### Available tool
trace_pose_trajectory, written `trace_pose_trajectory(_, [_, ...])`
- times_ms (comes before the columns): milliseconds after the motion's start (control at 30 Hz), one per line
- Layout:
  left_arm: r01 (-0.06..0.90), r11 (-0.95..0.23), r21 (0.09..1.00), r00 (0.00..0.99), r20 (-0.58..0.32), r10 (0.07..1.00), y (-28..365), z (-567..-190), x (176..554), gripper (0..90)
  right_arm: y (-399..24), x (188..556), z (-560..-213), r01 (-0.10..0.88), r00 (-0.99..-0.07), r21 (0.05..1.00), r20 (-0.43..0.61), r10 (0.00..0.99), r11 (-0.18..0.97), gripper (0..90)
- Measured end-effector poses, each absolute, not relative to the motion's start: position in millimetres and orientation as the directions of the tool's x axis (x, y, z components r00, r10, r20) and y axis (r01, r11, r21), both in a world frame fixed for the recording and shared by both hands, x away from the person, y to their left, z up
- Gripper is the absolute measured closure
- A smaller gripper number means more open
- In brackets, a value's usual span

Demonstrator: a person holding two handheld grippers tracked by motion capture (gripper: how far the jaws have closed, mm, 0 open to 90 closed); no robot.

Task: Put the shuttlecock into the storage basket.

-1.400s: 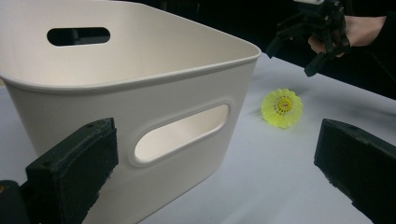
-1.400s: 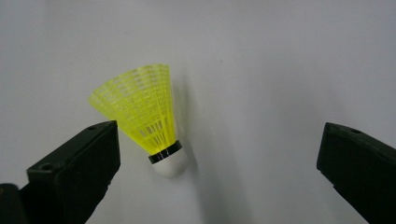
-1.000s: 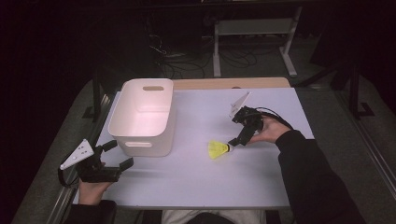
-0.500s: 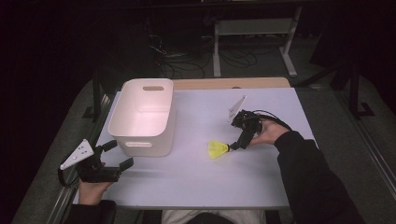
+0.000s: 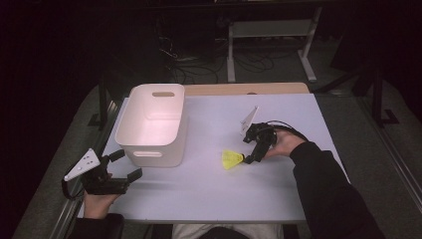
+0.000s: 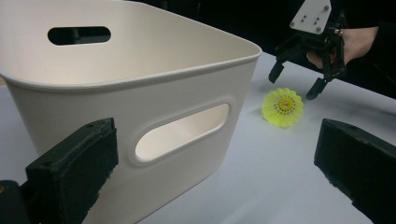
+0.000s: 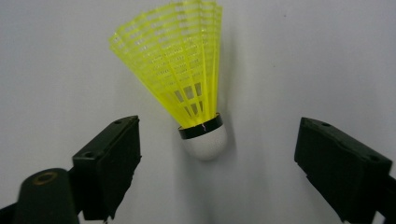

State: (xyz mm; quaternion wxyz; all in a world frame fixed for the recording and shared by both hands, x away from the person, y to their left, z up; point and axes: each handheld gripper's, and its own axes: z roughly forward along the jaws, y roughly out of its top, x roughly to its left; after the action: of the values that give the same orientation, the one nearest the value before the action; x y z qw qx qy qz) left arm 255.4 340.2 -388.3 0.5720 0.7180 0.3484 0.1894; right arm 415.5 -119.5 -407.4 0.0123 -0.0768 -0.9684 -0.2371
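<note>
Right gripper view: your right gripper has just been closing w/ the yellow birdie between its jaws, not touching yet.

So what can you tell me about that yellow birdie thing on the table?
The shuttlecock has a bright yellow mesh skirt that looks like plastic, a thin black band and a rounded white tip. It lies on its side on the pale table, to the right of the white bin, its open skirt facing the bin's side. The right gripper has its two black jaws on either side of the white tip; they have just been closing, but gaps show on both sides, so nothing touches it except the table.
</note>
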Motion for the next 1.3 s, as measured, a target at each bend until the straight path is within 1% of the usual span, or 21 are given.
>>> trace_pose_trajectory(67, [0.283,-0.102,0.954,0.686,-0.127,0.717,340.2,-388.3,255.4,0.0,-119.4,414.3,-410.4,0.149,-0.989,0.452,0.069,0.132,0.879,18.3])
trace_pose_trajectory(100, [0.283,-0.102,0.954,0.686,-0.127,0.717,340.2,-388.3,255.4,0.0,-119.4,414.3,-410.4,0.149,-0.989,0.452,0.069,0.132,0.879,18.3])
trace_pose_trajectory(133, [0.283,-0.102,0.954,0.685,-0.127,0.717,340.2,-388.3,255.4,0.0,-119.4,413.9,-412.4,0.142,-0.99,0.45,0.073,0.123,0.882,22.8])
trace_pose_trajectory(167, [0.284,-0.102,0.953,0.685,-0.127,0.717,340.2,-388.3,255.4,0.0,-119.5,413.5,-413.2,0.139,-0.99,0.451,0.07,0.121,0.882,25.0])
trace_pose_trajectory(333, [0.284,-0.103,0.953,0.686,-0.127,0.717,340.1,-388.3,255.5,0.0,-118.4,412.3,-415.8,0.134,-0.991,0.448,0.073,0.113,0.884,31.6])
trace_pose_trajectory(367, [0.284,-0.102,0.953,0.685,-0.127,0.717,340.2,-388.3,255.4,0.0,-117.0,412.1,-417.0,0.126,-0.992,0.446,0.075,0.103,0.886,34.6])
trace_pose_trajectory(533, [0.285,-0.103,0.953,0.686,-0.128,0.717,340.0,-388.4,255.6,0.0,-115.1,411.4,-417.9,0.119,-0.993,0.445,0.077,0.094,0.887,38.4])
trace_pose_trajectory(600, [0.284,-0.104,0.953,0.686,-0.126,0.717,340.2,-388.3,255.4,0.0,-113.2,410.3,-419.3,0.106,-0.994,0.438,0.075,0.081,0.893,43.1])
trace_pose_trajectory(900, [0.286,-0.103,0.953,0.685,-0.128,0.717,340.0,-388.4,255.6,0.0,-111.8,409.9,-420.1,0.09,-0.995,0.428,0.066,0.068,0.899,53.8])
trace_pose_trajectory(1000, [0.287,-0.1,0.953,0.686,-0.132,0.716,340.1,-388.3,255.6,0.0,-112.3,409.6,-420.2,0.087,-0.996,0.426,0.067,0.065,0.901,59.7])
trace_pose_trajectory(1167, [0.287,-0.101,0.952,0.686,-0.131,0.715,340.3,-388.3,255.6,0.0,-112.7,409.5,-419.8,0.09,-0.995,0.422,0.068,0.067,0.902,61.3])
trace_pose_trajectory(1300, [0.287,-0.101,0.952,0.687,-0.131,0.715,340.3,-388.4,255.7,0.0,-114.0,410.8,-418.9,0.117,-0.993,0.429,0.082,0.09,0.896,62.8])
